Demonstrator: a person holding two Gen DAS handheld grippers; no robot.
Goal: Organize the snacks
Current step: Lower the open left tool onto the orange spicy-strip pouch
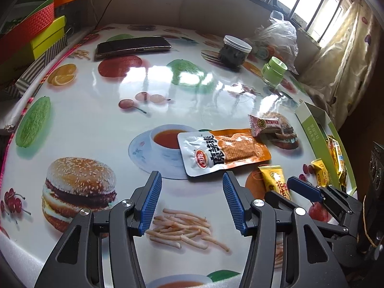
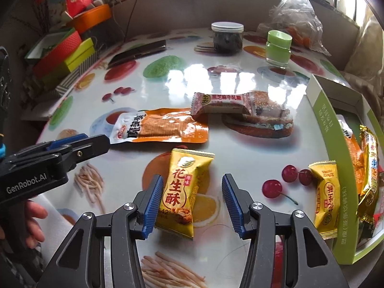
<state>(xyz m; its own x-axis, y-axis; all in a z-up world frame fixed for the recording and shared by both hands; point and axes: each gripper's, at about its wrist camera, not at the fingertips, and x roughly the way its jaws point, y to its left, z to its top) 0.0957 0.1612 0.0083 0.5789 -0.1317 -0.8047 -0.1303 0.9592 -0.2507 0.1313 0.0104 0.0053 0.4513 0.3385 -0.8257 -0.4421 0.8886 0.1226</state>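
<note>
An orange and white snack pouch [image 1: 223, 152] [image 2: 160, 127] lies flat on the printed table, just beyond my open, empty left gripper [image 1: 192, 187]. A yellow peanut-crisp packet [image 2: 183, 189] [image 1: 276, 182] lies between the open jaws of my right gripper [image 2: 190, 188], close to the left pad. A pink candy bar [image 2: 223, 103] [image 1: 265, 123] lies farther back. A green-edged box [image 2: 336, 144] [image 1: 314, 129] at the right holds several snacks. Another yellow packet [image 2: 326, 194] leans at its wall.
A dark jar [image 2: 226, 37], a green jar [image 2: 278, 48], a plastic bag [image 2: 295, 16] and a phone [image 1: 132, 46] sit at the table's far side. Coloured boxes [image 1: 36, 28] stack beyond the left edge. The left gripper [image 2: 79, 148] shows in the right wrist view.
</note>
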